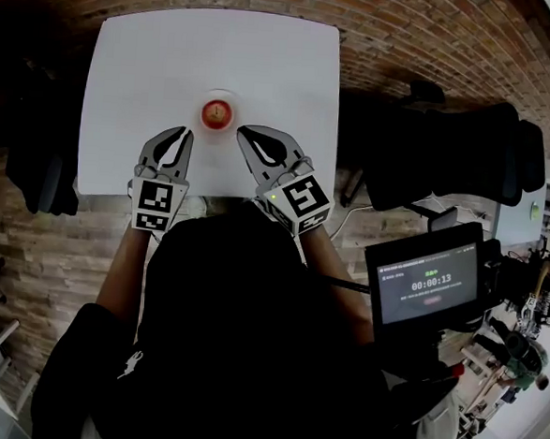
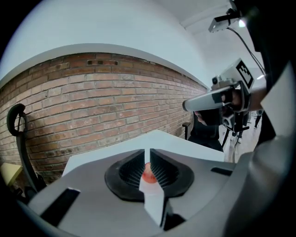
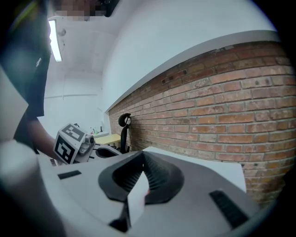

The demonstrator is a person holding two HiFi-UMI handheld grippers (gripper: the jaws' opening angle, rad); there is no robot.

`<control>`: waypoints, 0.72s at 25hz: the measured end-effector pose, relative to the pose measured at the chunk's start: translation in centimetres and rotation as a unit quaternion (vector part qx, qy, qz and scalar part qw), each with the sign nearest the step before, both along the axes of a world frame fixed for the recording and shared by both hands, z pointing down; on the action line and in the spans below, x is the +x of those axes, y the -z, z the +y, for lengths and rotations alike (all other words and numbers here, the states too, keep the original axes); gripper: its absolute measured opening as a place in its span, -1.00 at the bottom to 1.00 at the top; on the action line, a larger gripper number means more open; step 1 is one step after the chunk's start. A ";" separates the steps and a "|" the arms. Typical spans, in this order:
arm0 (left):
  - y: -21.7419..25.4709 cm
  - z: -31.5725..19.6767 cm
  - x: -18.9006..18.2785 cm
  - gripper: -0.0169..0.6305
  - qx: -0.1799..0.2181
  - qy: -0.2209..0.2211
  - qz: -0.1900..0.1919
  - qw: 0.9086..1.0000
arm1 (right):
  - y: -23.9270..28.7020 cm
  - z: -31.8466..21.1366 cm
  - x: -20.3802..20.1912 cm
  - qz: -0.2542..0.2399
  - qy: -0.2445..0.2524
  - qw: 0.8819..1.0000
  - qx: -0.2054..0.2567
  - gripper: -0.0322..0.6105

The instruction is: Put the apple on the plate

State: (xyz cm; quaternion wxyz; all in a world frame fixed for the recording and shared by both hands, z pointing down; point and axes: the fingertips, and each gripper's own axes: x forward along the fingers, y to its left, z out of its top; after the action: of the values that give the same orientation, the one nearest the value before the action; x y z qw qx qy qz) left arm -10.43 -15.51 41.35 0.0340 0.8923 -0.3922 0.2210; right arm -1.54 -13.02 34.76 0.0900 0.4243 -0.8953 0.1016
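A red apple [image 1: 217, 114] sits on a small white plate [image 1: 203, 100] in the middle of the white table [image 1: 134, 82]. My left gripper [image 1: 182, 131] hovers just left of and nearer than the plate, its jaws drawn together with nothing between them. My right gripper [image 1: 245, 130] is close to the plate's right side, also shut and empty. In the left gripper view the apple [image 2: 148, 172] shows beyond the thin slit of the jaws [image 2: 147, 151]. In the right gripper view only a red sliver shows past the closed jaws [image 3: 142, 155].
Black office chairs [image 1: 449, 151] stand right of the table and a dark chair [image 1: 34, 169] at its left. A screen with a timer [image 1: 430, 286] is at my lower right. The floor is brick. The table's near edge [image 1: 201, 197] lies under my hands.
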 end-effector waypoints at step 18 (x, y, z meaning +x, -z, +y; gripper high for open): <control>2.4 0.5 -1.2 -0.92 0.007 -0.007 0.019 1.000 | 0.6 0.0 0.2 0.005 -0.007 1.000 0.009 -0.89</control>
State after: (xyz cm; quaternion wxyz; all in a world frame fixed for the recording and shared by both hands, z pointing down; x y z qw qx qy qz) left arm -11.65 -15.03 38.94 0.0333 0.8993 -0.3869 0.2012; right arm -1.30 -12.98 34.18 0.0904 0.4315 -0.8928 0.0920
